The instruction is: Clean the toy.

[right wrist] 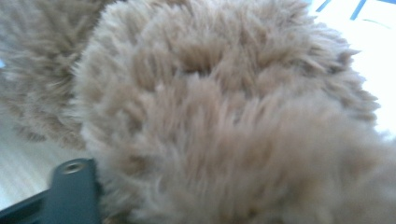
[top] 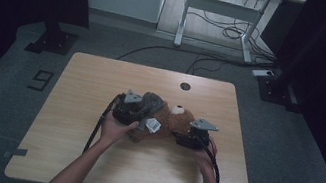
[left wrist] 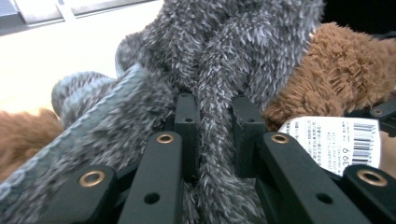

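Brown plush fur (right wrist: 224, 121) hides our right gripper's (right wrist: 187, 205) far jaw; the near fur is blurred.

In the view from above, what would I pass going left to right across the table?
Left gripper clamped on the grey fuzzy scarf → white price tag → brown teddy bear → right gripper pushed against the bear.

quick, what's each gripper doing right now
Left gripper: shut on the grey scarf.
Right gripper: against the brown teddy bear; grip cannot be told.
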`<state>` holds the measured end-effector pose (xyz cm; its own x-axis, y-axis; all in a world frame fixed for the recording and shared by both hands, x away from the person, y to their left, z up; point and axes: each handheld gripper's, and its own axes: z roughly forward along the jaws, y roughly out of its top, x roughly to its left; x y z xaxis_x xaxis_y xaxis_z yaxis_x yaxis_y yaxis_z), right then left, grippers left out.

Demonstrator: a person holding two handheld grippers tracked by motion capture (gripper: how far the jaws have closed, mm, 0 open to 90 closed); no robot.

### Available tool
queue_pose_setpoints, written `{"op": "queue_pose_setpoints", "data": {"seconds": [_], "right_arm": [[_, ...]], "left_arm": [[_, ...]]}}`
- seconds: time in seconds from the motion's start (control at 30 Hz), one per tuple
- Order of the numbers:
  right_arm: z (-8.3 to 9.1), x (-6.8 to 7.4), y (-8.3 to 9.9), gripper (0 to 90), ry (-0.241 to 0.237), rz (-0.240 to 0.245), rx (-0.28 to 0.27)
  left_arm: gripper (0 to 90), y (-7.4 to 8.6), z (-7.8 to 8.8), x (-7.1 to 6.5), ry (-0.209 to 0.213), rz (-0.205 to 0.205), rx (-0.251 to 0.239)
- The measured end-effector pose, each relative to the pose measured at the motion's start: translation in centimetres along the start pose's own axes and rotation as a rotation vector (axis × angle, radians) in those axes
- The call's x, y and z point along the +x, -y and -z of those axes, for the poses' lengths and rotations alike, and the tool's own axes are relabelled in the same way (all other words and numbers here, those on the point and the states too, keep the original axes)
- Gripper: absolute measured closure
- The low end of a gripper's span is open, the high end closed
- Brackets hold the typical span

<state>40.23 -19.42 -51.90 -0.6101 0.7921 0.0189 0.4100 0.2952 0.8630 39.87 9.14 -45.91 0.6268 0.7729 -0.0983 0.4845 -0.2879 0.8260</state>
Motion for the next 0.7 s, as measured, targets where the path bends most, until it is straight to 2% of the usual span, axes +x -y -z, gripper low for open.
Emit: {"op": "queue_pose_setpoints", "data": {"seconds": [0.07,0.17,0.3,0.4,0.43,0.57,0.7], "right_arm": [[0.8,0.3,0.7,9.0,-0.003,0.014,0.023],[1.7,0.6,0.9,5.7,0.0,0.018,0.024],[4.2,0.4,0.9,5.4,-0.055,-0.037,-0.046],[5.4,0.0,0.5,6.7,-0.074,-0.103,-0.1],[5.4,-0.1,0.5,7.7,-0.079,-0.115,-0.101],[4.6,0.5,1.0,13.7,-0.131,-0.119,-0.052],[4.1,0.8,1.9,16.8,-0.121,-0.133,-0.03]], "left_arm": [[76.1,1.0,0.6,-0.8,0.011,-0.011,-0.009],[76.1,1.7,1.0,-1.3,0.006,-0.022,-0.018],[76.1,3.2,2.0,-2.0,0.019,-0.028,-0.032],[76.0,4.3,2.5,-2.6,0.036,-0.027,-0.041],[75.9,4.7,2.7,-2.8,0.038,-0.031,-0.044],[75.6,5.3,3.2,-3.5,0.042,-0.035,-0.046],[75.4,5.4,3.4,-3.9,0.054,-0.038,-0.033]]}}
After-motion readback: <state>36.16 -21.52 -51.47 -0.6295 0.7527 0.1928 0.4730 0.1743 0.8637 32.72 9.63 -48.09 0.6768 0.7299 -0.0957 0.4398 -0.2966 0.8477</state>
